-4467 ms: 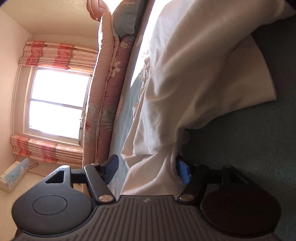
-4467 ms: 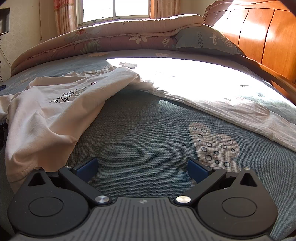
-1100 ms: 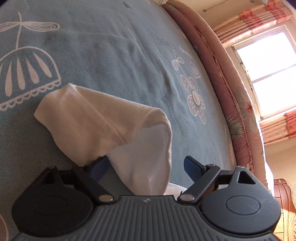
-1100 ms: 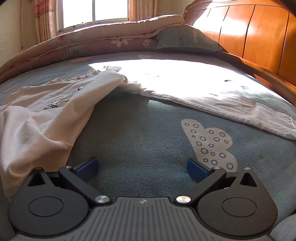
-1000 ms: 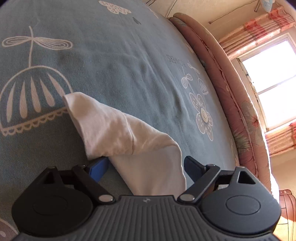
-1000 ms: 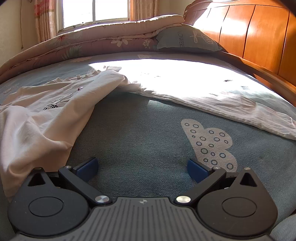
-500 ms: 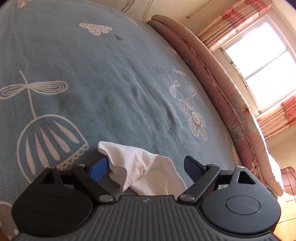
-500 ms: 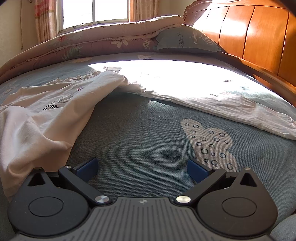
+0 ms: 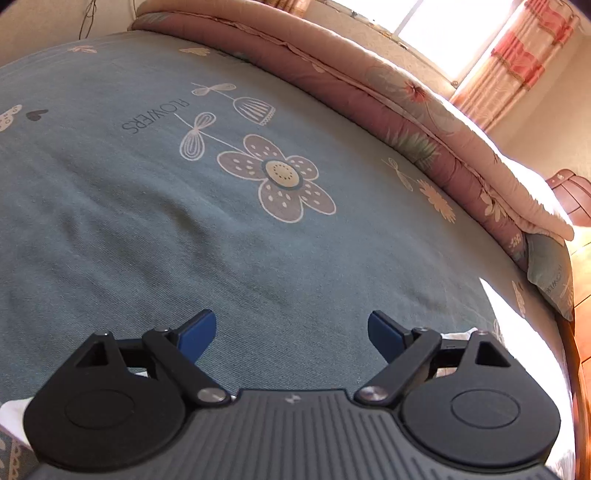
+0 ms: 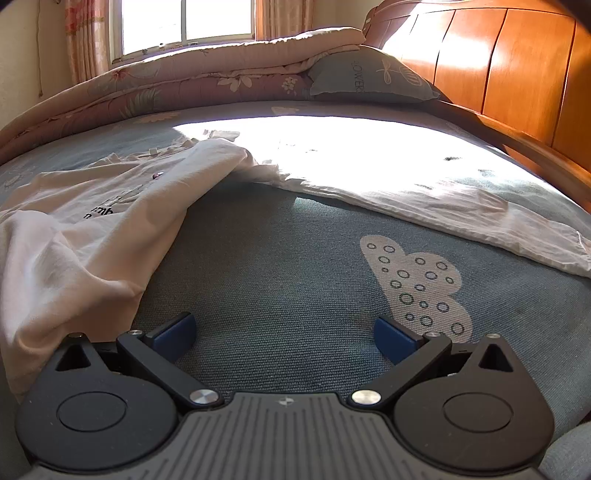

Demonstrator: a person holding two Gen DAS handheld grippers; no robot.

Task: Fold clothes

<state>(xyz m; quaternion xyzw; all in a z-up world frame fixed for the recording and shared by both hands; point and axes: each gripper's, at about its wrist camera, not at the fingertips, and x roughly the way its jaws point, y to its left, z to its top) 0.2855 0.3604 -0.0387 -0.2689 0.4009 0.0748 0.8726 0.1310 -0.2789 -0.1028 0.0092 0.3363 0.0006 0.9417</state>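
Left wrist view: left gripper [image 9: 291, 332], blue-padded fingers spread wide, nothing held between them, poised low over the bed sheet [image 9: 147, 206]. Sheet: blue-grey, printed with a large brown flower [image 9: 282, 177], dragonfly motifs and the word "FLOWERS". Small slivers of white cloth [image 9: 460, 334] are glimpsed just behind the right finger linkage and at the lower left edge; how much lies under the tool cannot be told. A rolled pink floral quilt [image 9: 424, 122] is laid along the far edge of the bed, with a blue-grey pillow [image 9: 550, 273] at its end. A window [image 9: 443, 33] with pink striped curtains [image 9: 521, 62] is seen beyond.

Right wrist view: right gripper [image 10: 284, 332], fingers likewise spread apart and empty, resting close above the sheet. White garment [image 10: 92, 236]: a T-shirt with dark printed lettering, lying rumpled on the sheet to the left of the tool, its nearest fold just beside the left finger linkage but not between the pads. The garment is stretched away towards the middle of the bed, where it meets a second white piece of cloth [image 10: 424, 199] spread flat in a strong patch of sunlight on the right. A pale cloud-shaped print with ringed dots [image 10: 417, 284] is seen on the sheet just ahead of the right finger. An orange wooden headboard [image 10: 509, 66] is noted at the right, with the quilt and pillow along the back.
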